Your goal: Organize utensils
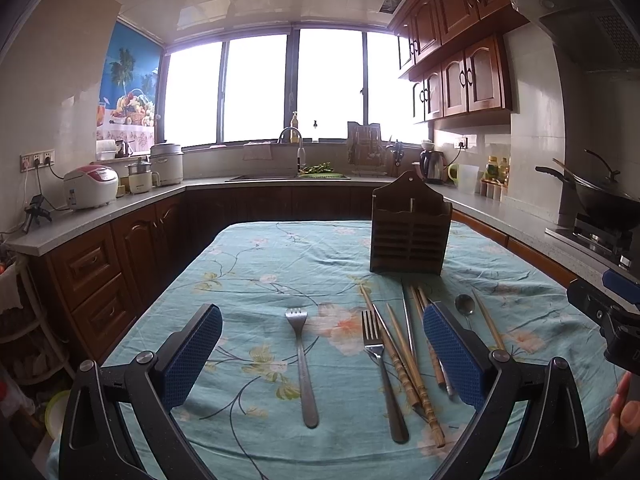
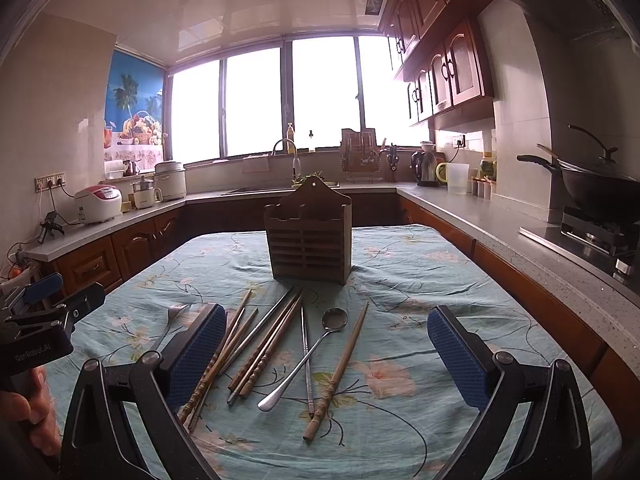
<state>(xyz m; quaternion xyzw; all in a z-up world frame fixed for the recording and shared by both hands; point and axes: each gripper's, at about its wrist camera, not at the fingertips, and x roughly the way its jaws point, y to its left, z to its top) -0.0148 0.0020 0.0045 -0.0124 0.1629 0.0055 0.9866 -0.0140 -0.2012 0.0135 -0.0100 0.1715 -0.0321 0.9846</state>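
A: How do the claws stand?

B: Both are spread wide and hold nothing. The left claw (image 1: 322, 354) has two black hinged arms, each ending in a flat pad of blue dimpled rubber. The right claw (image 2: 326, 354) is built the same.

A: What lies between the left claw's pads?

B: A plain steel fork (image 1: 302, 364), lying alone, tines pointing away, flat on the tabletop (image 1: 256, 264), which is covered by a creased teal cloth printed with pale flowers and dark stems. Nearer the right-hand pad lies a second fork (image 1: 380, 376), darker and with longer tines, touching a bundle of chopsticks (image 1: 408, 376). Those are brown wood with turned, ringed handles, and a thin metal one lies among them.

A: And the spoon?

B: In the left view its round steel bowl shows just beyond the right-hand pad. In the right view the spoon (image 2: 308, 356) lies between the pads, its long slim handle curved and crossing a thin metal stick. One wooden chopstick (image 2: 338, 372) lies just to its right, apart from the fanned bundle that reaches the left-hand pad.

A: Where is the holder?

B: The holder (image 2: 308, 240) stands upright straight ahead of the right claw, beyond the utensils; for the left claw it is ahead and to the right. It is dark wood, box-shaped, with a slatted front, an arched back with a hanging hole, and a divider. No utensils stick out of its top.

A: Anything else near?

B: A hand (image 2: 34, 412) grips the other tool at the right view's left edge.
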